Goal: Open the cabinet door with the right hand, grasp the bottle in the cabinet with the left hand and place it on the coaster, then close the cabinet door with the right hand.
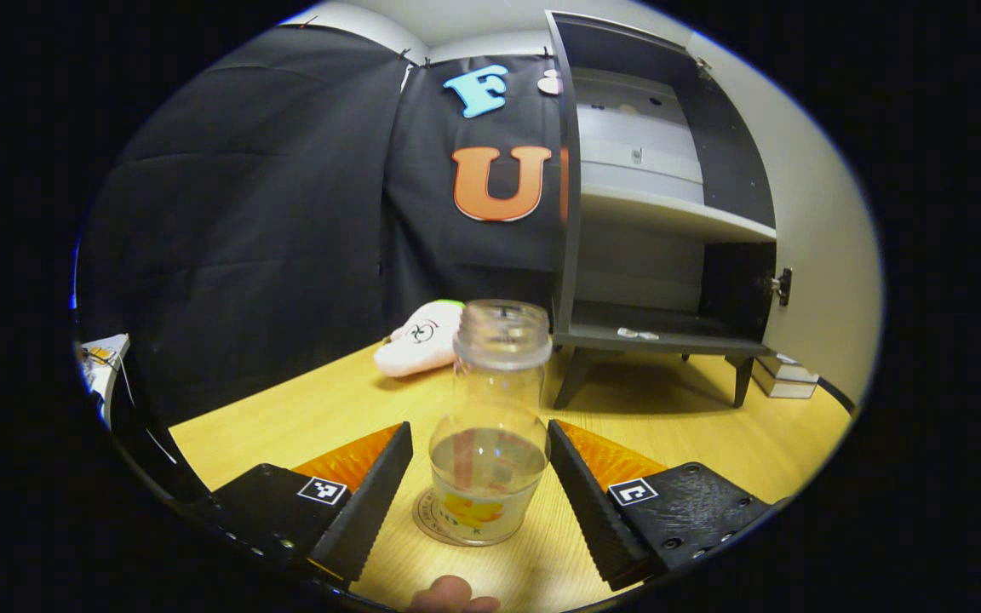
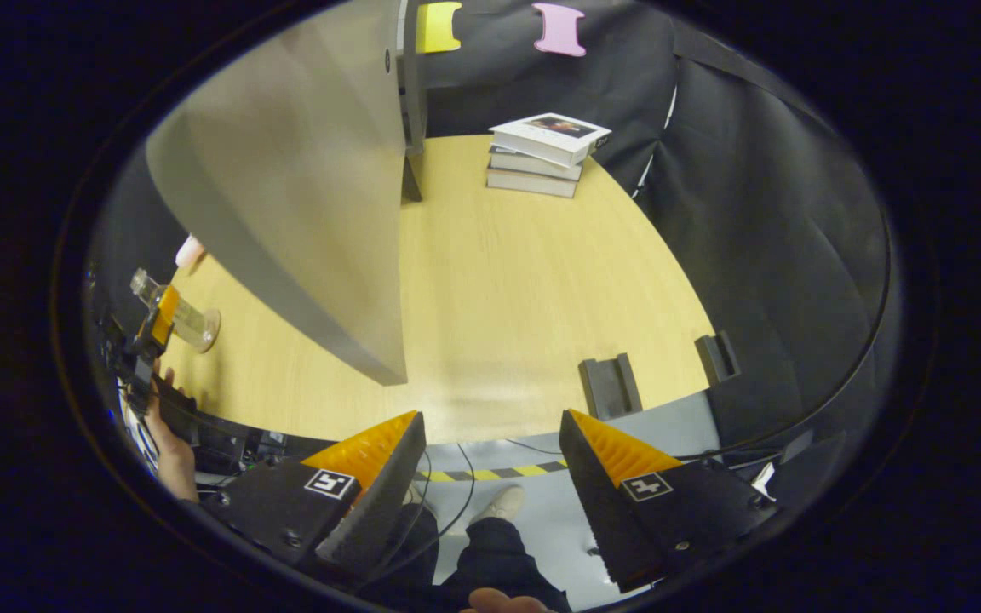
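Through the left gripper view I see my left gripper (image 1: 480,489) spread wide, with the bottle (image 1: 490,426) standing upright between its two fingers. Neither finger presses on the glass; there is a gap on each side. The bottle is clear, uncapped, with a little liquid in its lower part, and it sits on the round coaster (image 1: 433,518), whose rim peeks out at the bottle's base on the left finger's side. Beyond the bottle and ahead of the gripper stands the cabinet (image 1: 661,213), its inside open to me, shelves bare apart from something small and pale on the bottom board that I can't make out. A soft pink-white toy (image 1: 416,339) lies on the tabletop (image 1: 286,417) just behind the bottle, to the left of the cabinet's legs.

In the right gripper view my right gripper (image 2: 490,477) is also spread wide and holds nothing; it hangs past the tabletop's near edge, over the floor (image 2: 542,511). The cabinet door (image 2: 312,196) stands swung out ahead and to the left of this gripper, apart from both fingers. A stack of books (image 2: 546,153) rests far ahead on the tabletop. Far to the left, a hand (image 2: 169,443) holds the left gripper around the bottle.
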`<action>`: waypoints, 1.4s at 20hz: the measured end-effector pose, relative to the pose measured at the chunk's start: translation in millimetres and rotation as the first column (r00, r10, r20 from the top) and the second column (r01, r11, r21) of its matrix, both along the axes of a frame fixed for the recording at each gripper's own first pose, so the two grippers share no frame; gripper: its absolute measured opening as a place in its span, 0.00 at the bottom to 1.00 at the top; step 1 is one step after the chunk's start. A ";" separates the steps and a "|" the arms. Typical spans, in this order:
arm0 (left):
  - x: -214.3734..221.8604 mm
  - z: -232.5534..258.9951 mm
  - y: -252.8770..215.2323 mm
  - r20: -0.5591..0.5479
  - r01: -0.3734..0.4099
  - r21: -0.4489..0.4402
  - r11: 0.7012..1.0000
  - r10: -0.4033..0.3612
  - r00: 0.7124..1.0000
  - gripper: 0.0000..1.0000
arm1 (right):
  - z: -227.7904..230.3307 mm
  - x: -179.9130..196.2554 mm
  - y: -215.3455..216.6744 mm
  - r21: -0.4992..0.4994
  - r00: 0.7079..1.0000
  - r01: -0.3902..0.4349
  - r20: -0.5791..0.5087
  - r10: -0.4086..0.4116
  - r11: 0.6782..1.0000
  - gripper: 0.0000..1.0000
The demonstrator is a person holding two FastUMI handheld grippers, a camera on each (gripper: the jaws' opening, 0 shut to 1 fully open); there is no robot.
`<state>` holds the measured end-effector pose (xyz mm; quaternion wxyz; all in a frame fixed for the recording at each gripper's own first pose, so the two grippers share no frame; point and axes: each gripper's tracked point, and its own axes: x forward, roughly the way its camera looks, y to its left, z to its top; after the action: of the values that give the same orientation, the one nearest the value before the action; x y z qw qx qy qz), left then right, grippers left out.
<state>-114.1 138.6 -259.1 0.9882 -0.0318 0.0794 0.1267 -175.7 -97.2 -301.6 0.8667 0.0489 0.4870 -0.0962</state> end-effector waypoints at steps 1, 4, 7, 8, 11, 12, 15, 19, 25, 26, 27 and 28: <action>-0.5 16.1 -1.8 0.034 0.019 0.000 1.000 -0.019 0.999 0.95 | 0.7 3.5 -2.4 0.003 1.000 0.018 0.011 -0.018 1.000 0.99; -6.4 67.6 -4.7 0.088 0.060 0.048 0.997 -0.064 0.994 0.95 | 12.6 16.4 0.0 0.036 0.997 0.045 0.062 -0.047 0.998 0.99; -18.0 140.1 -14.6 0.144 0.092 0.136 0.986 -0.112 0.983 0.95 | 18.5 19.8 0.9 0.009 0.995 -0.010 0.103 0.009 1.000 0.94; -22.9 161.8 -19.3 0.162 0.096 0.147 0.984 -0.120 0.980 0.95 | 19.5 19.2 3.8 0.014 0.993 -0.025 0.118 0.023 1.000 0.94; -44.7 210.7 -35.0 0.177 0.069 0.124 0.990 -0.091 0.980 0.95 | 32.0 19.9 5.8 0.022 0.983 -0.096 0.161 0.091 0.995 0.95; -52.9 222.4 -41.6 0.183 0.055 0.110 0.992 -0.074 0.980 0.95 | 36.8 21.9 14.1 0.038 0.976 -0.139 0.172 0.131 0.990 0.95; -68.8 250.3 -65.6 0.213 0.032 0.122 0.992 -0.057 0.975 0.95 | 68.3 22.7 32.6 0.021 0.935 -0.312 0.186 0.303 0.950 0.90; -71.9 258.4 -101.2 0.168 0.041 0.117 0.992 -0.060 0.984 0.95 | 132.9 31.5 52.6 -0.104 0.789 -0.490 0.368 0.491 0.866 0.91; -76.7 300.8 -134.3 0.243 0.085 0.106 0.991 -0.108 0.964 0.95 | 189.6 27.8 65.6 -0.126 0.695 -0.550 0.479 0.536 0.826 0.90; -72.8 300.3 -137.3 0.244 0.098 0.109 0.989 -0.122 0.962 0.95 | 201.6 30.3 72.8 -0.135 0.671 -0.561 0.505 0.544 0.817 0.90; -68.4 299.7 -138.3 0.240 0.109 0.113 0.988 -0.133 0.962 0.95 | 215.1 32.5 81.0 -0.146 0.643 -0.568 0.535 0.548 0.810 0.90; -63.6 300.4 -136.7 0.233 0.114 0.115 0.987 -0.138 0.963 0.95 | 228.3 34.3 89.3 -0.158 0.615 -0.574 0.565 0.550 0.804 0.90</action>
<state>-177.7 1.8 41.3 0.9970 0.0082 -0.0454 0.0625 -141.4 -7.9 -73.4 0.9577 -0.0619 0.1879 0.2091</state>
